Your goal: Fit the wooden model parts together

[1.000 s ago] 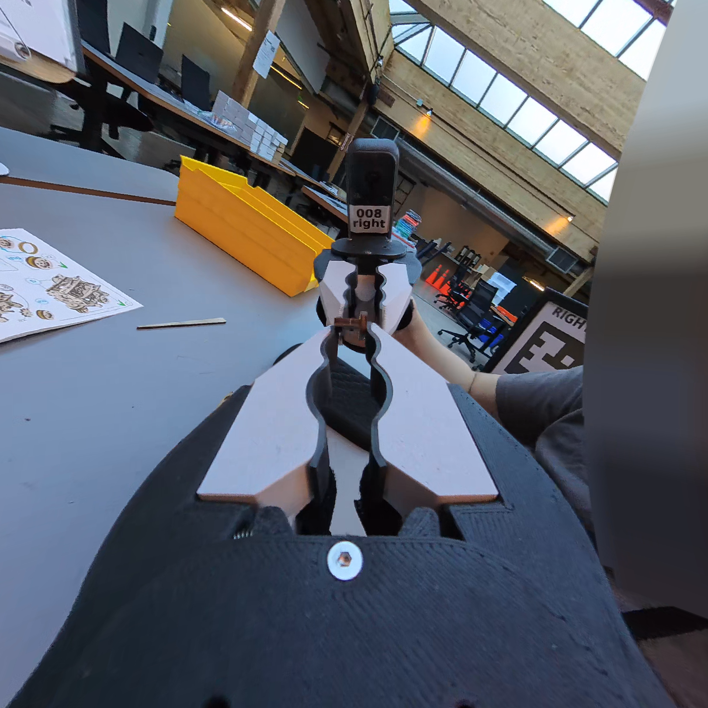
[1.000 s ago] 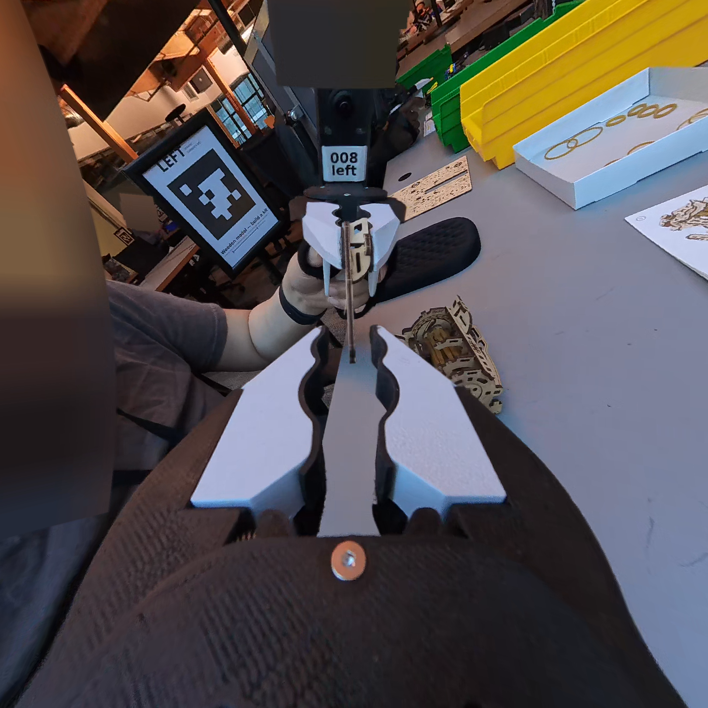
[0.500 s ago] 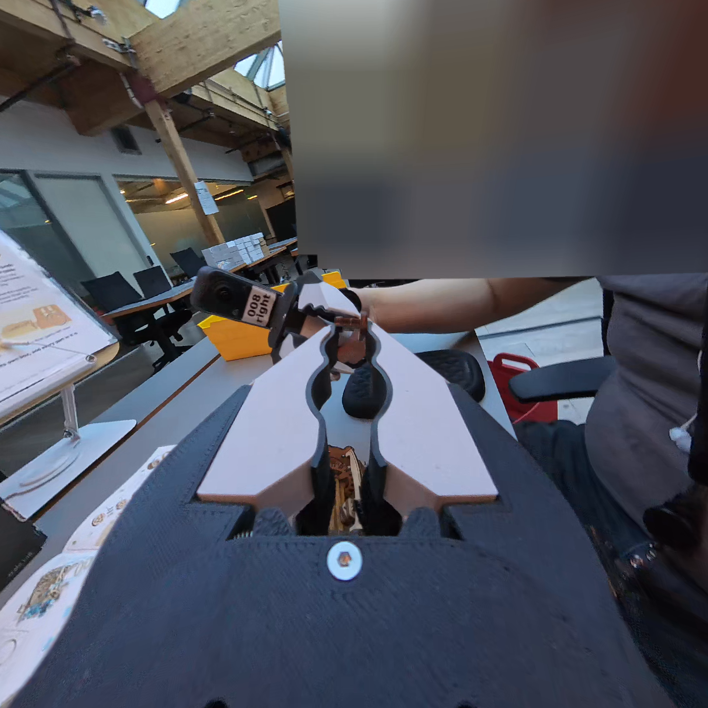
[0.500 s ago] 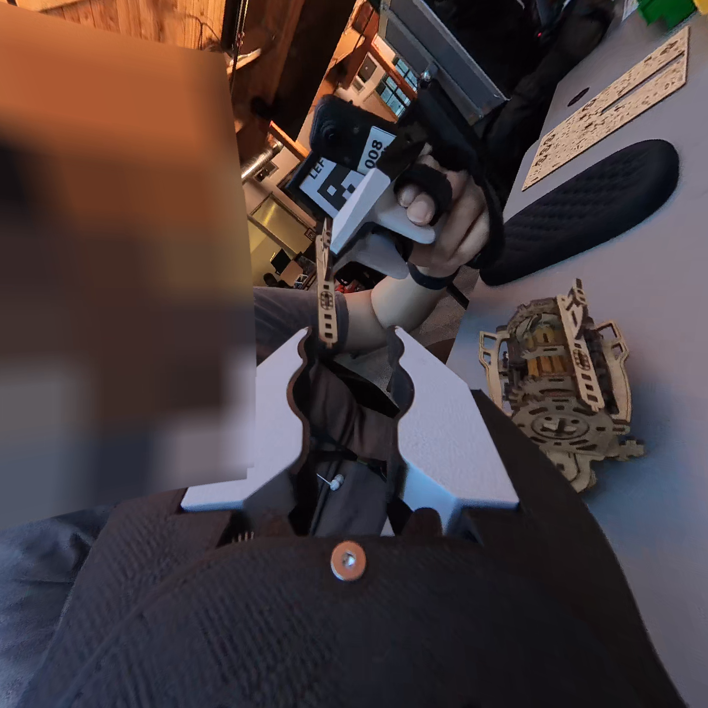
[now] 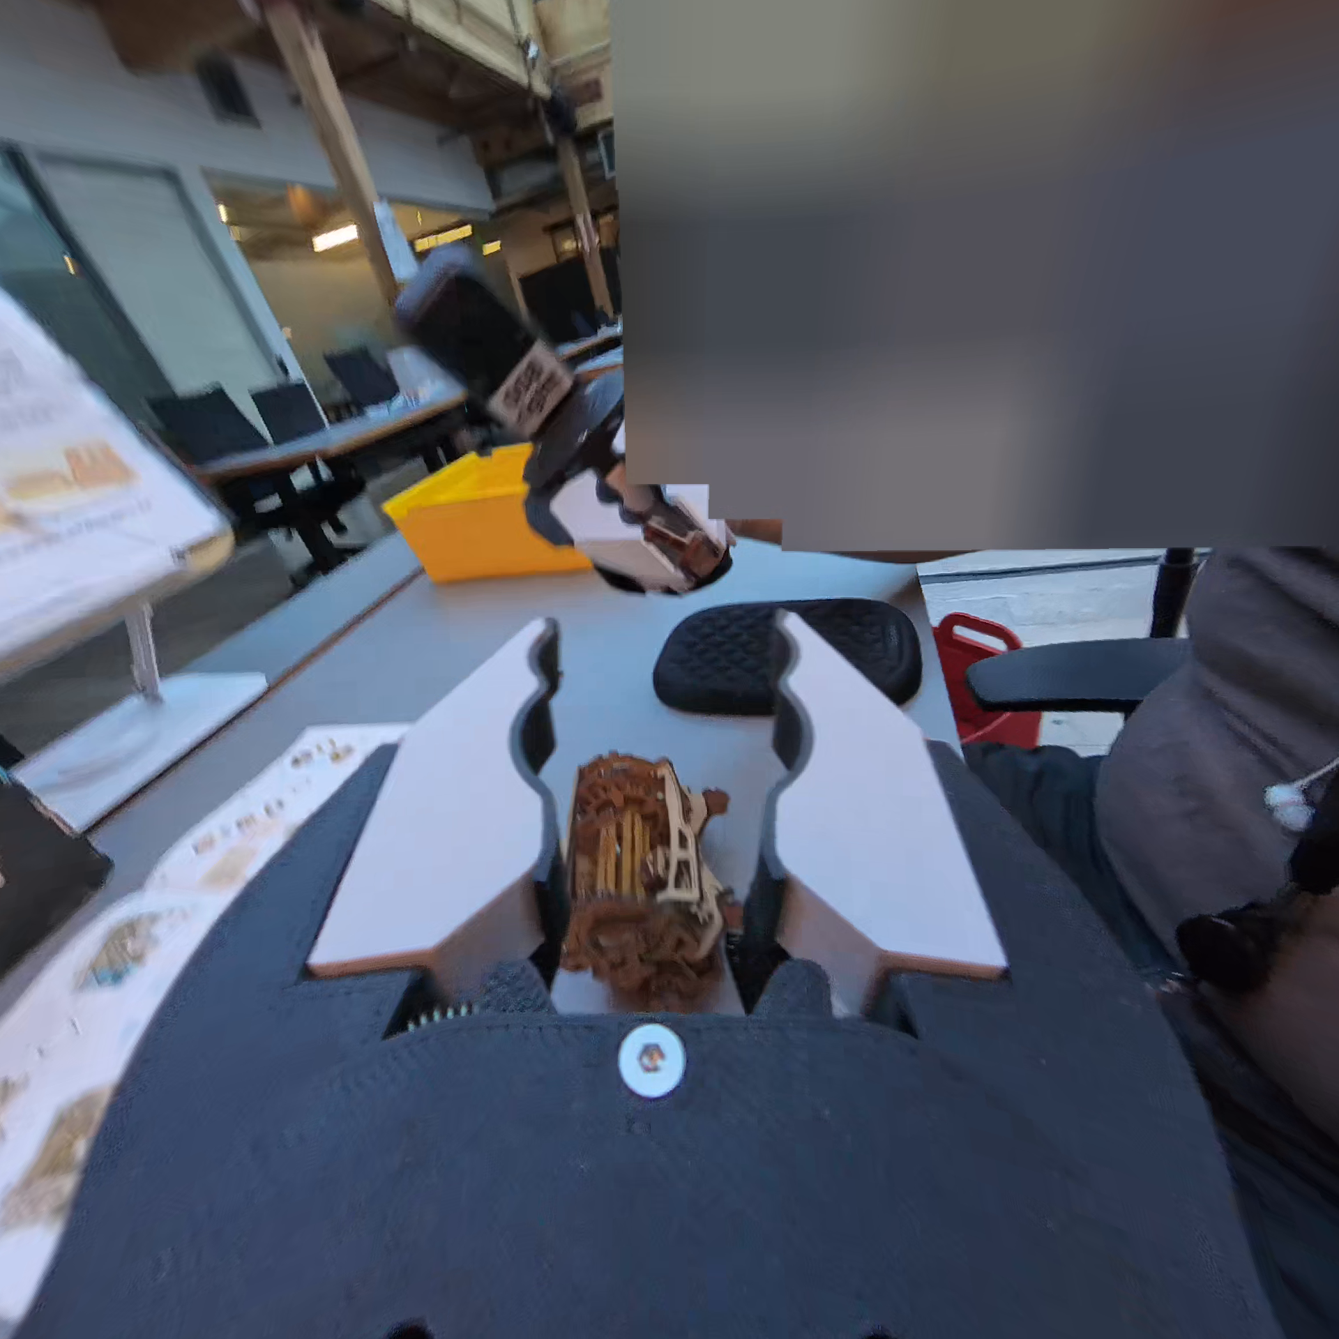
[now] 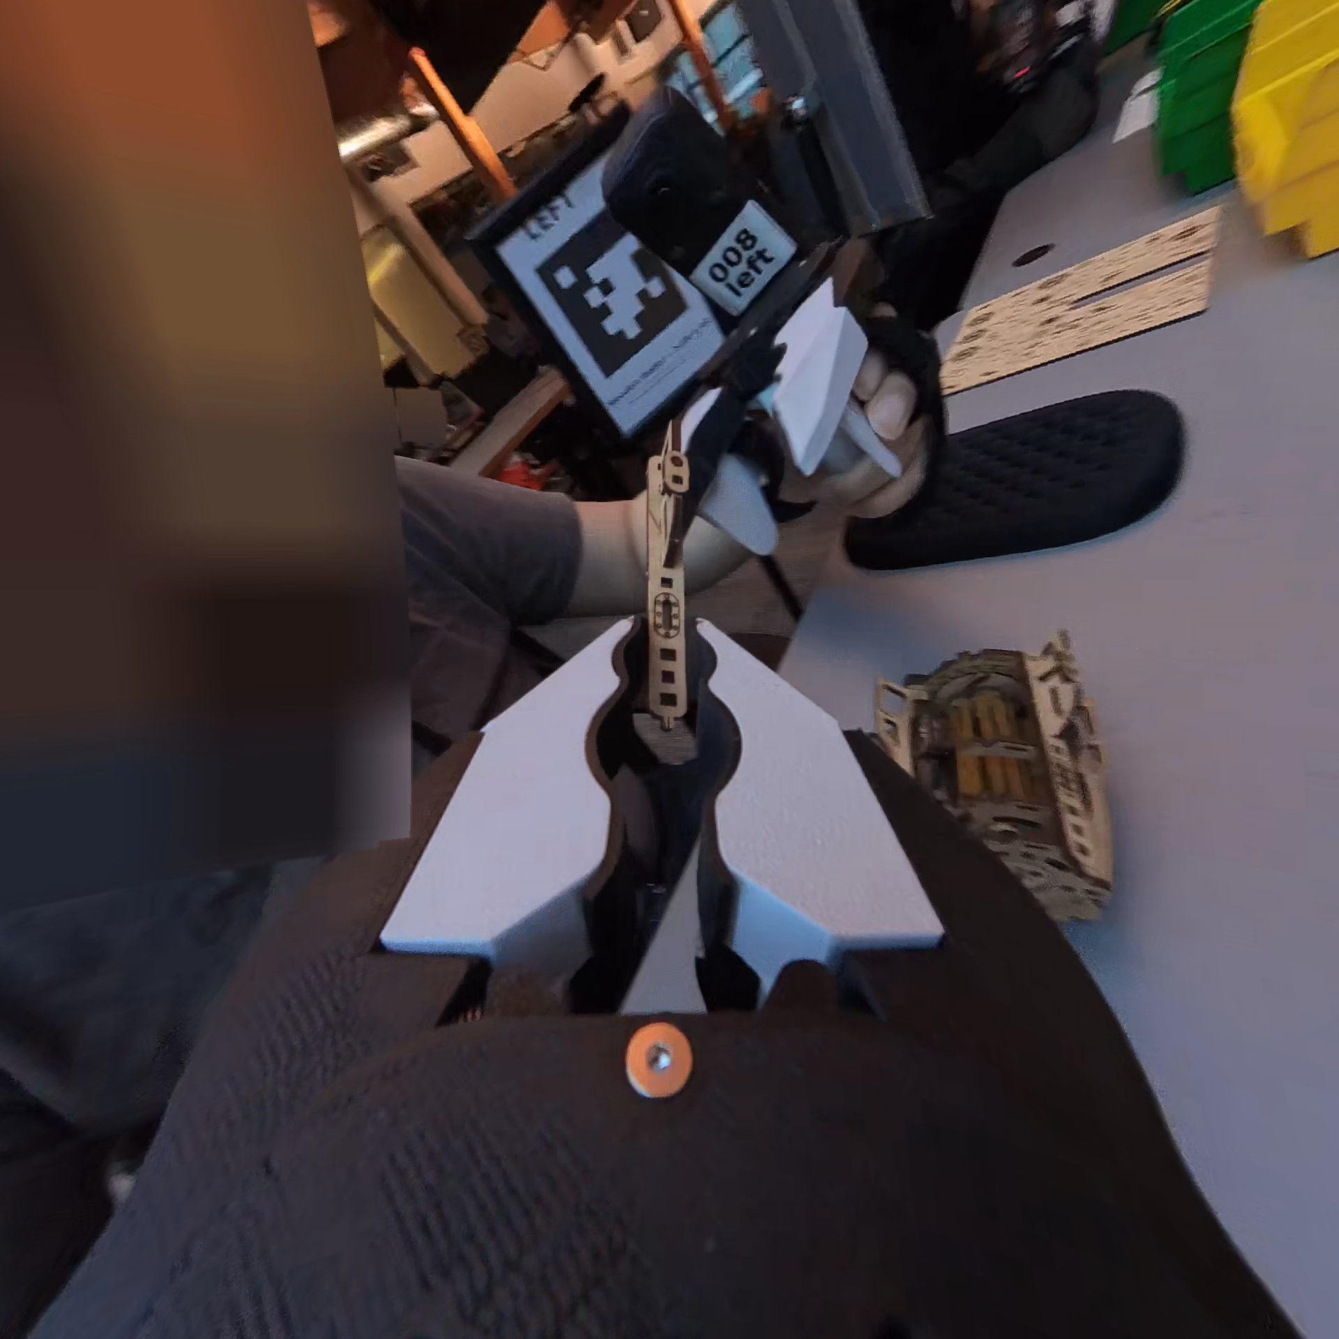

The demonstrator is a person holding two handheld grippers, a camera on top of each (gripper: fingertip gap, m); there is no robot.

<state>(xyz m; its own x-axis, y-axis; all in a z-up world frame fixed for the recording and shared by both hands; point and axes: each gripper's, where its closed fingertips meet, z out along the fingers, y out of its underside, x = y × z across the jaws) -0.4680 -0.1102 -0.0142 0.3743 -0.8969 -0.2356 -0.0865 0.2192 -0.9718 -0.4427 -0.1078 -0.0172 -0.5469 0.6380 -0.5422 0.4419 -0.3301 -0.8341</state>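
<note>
My right gripper point(image 6: 665, 629) is shut on a thin pale wooden strip point(image 6: 665, 616) with slots, which stands upright out of its tips. My left gripper point(image 5: 666, 627) is open and empty, its fingers spread wide. The partly built wooden model point(image 5: 645, 862) lies on the grey table point(image 5: 449, 652) and shows between the left fingers. In the right wrist view the model point(image 6: 1000, 782) lies to the right of my fingers, and the left gripper point(image 6: 811, 471) hovers open just behind the strip. In the left wrist view the right gripper point(image 5: 674, 551) is raised above the table with the wooden part in it.
A black padded wrist rest point(image 5: 724, 666) lies beyond the model. A yellow bin point(image 5: 485, 522) stands at the back. Instruction sheets point(image 5: 217, 833) and a sign stand point(image 5: 109, 507) are on the left. A flat wooden parts sheet point(image 6: 1087, 290) and coloured bins point(image 6: 1275, 130) lie farther off. The gap from one gripper's tips to the other's is roughly 4 cm.
My left gripper was shut on the wooden strip and has opened and let it go. My right gripper has closed on the strip. Both have turned and dropped nearer the model.
</note>
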